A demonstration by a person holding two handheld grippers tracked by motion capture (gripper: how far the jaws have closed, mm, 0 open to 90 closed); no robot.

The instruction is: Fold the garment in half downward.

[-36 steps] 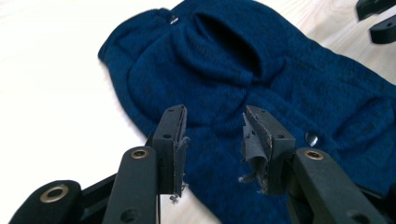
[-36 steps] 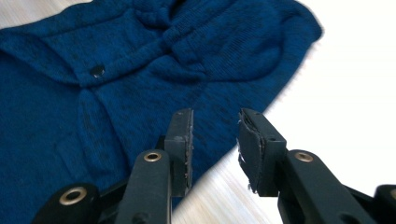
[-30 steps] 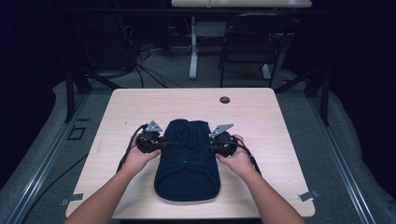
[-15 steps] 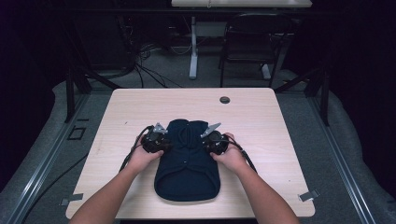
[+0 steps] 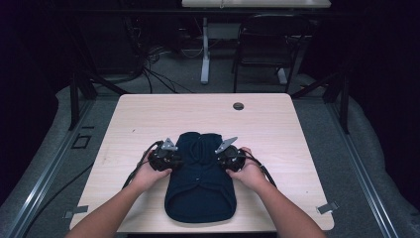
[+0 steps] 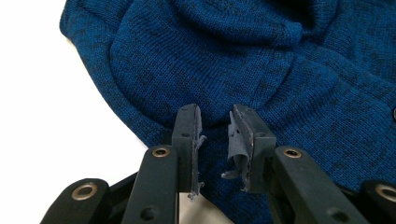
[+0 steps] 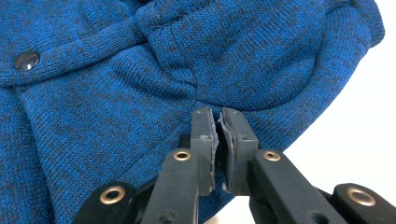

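Blue knit sweater (image 5: 200, 183) lies on the table (image 5: 277, 129) between both tools. Right gripper (image 7: 218, 122), jaws just closing, looks pinched on its edge fold; left gripper (image 6: 214, 122), also closing, still shows a gap. Uneven grip risks one side slipping when lifted.

Folded blue knit sweater (image 5: 200, 183), apparently flat

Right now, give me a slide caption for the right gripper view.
Right tool, jaws nearly together after closing, at the edge of the blue knit sweater beside its snap button.
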